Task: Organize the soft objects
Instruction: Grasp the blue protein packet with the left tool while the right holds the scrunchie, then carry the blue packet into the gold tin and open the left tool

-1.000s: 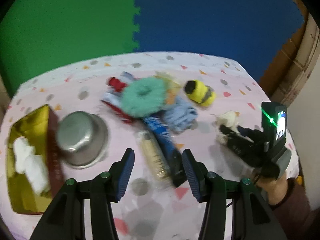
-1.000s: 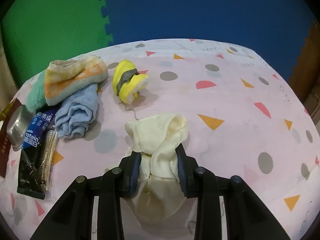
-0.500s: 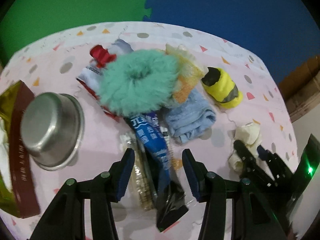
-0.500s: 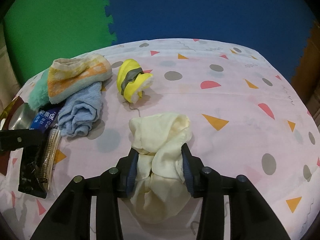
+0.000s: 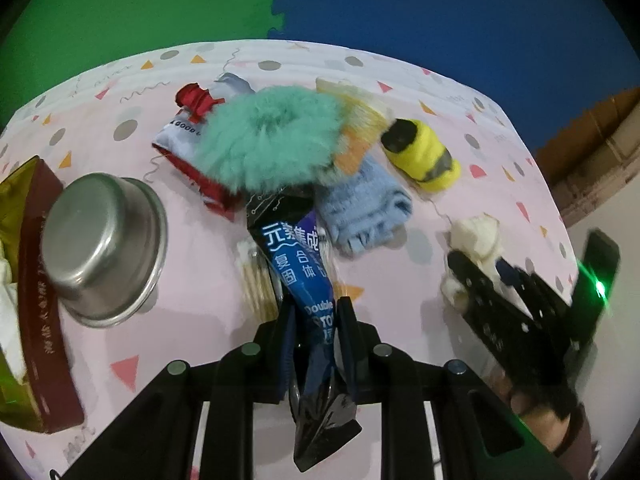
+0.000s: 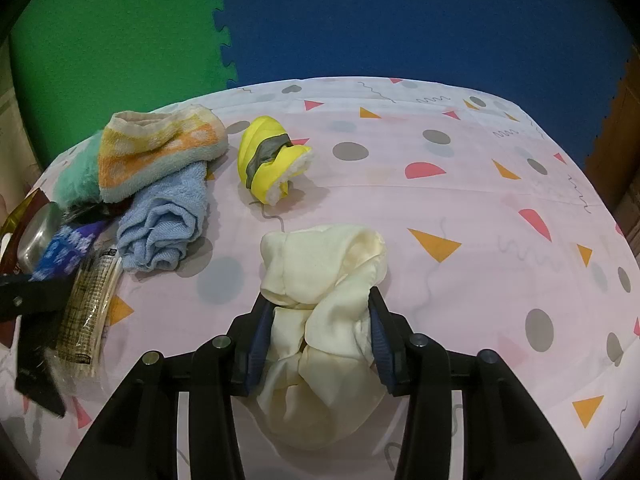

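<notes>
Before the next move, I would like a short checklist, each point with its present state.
1. Left gripper has just been closing; its jaws pinch the blue packet: ok.
2. Packet free of the teal furry ring: not ok, its far end lies under it.
3. Right gripper has just been opening; the cream cloth sits between its jaws, pads touching: ok.
4. Gold box has room: cannot tell.
5. Steel bowl clear of the packet: ok.

A staged recording corner in a home-like room: green mats [image 6: 112,52] and blue mats [image 6: 400,20] line the wall behind a worktop [image 6: 460,208] under a patterned cloth.
</notes>
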The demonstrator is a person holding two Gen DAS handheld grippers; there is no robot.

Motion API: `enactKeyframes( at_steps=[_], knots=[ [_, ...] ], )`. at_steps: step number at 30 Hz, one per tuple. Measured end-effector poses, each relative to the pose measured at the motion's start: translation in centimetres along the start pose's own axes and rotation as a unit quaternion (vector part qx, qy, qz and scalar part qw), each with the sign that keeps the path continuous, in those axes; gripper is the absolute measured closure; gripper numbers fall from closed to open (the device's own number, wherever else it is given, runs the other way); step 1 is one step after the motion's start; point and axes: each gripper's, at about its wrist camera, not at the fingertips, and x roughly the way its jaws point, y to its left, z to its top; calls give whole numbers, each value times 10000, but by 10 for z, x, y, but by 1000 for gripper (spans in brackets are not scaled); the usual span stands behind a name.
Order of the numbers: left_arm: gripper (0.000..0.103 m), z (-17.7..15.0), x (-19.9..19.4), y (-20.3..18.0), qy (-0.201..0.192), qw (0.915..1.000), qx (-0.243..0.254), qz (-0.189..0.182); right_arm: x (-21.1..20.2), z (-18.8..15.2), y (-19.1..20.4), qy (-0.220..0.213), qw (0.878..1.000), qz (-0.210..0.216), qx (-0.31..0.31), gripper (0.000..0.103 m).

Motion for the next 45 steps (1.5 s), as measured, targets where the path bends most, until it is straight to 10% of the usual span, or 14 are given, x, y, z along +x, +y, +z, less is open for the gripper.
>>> enactKeyframes(
  at_steps=[24, 45],
  knots=[
    [84, -44, -89, 55, -368, 9988, 97, 308, 0, 1, 1, 3, 10000, -4, -5, 60],
    [84, -28, -135, 224, -736, 9761, -754, 1902, -1, 1, 2, 37, 10000, -25, -63, 58]
  ],
)
